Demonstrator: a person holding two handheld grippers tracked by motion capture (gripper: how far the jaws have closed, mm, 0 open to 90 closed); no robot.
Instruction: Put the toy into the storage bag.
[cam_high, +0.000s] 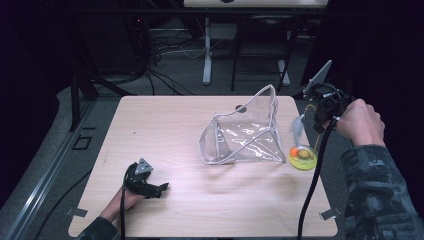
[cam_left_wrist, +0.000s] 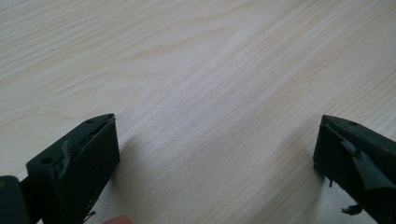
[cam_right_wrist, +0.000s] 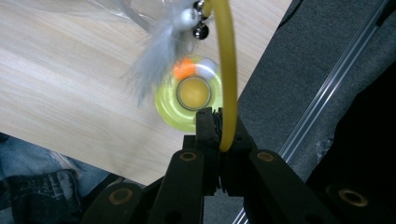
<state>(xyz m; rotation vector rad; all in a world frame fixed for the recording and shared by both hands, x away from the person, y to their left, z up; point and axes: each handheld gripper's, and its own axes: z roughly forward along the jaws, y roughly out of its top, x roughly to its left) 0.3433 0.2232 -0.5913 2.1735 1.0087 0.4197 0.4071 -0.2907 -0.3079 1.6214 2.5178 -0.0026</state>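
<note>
A clear plastic pouch (cam_high: 247, 132) stands on the wooden tabletop (cam_high: 180, 125), right of centre, its mouth gaping toward the near left; through its see-through walls nothing can be made out inside. Just beside its near right corner sits a yellow ring-shaped base (cam_high: 303, 157) with a small orange ball (cam_high: 294, 151) resting in its groove, close to the right edge of the tabletop. The right tongs (cam_high: 314, 111), held above that base, are pressed together on a yellow rod (cam_right_wrist: 228, 74) that carries a grey feather (cam_right_wrist: 156, 58) and small bells (cam_right_wrist: 201, 29), the feather dangling over the ring. The left tongs (cam_high: 161, 189) lie at the near left, spread wide over bare wood, pinching nothing.
</note>
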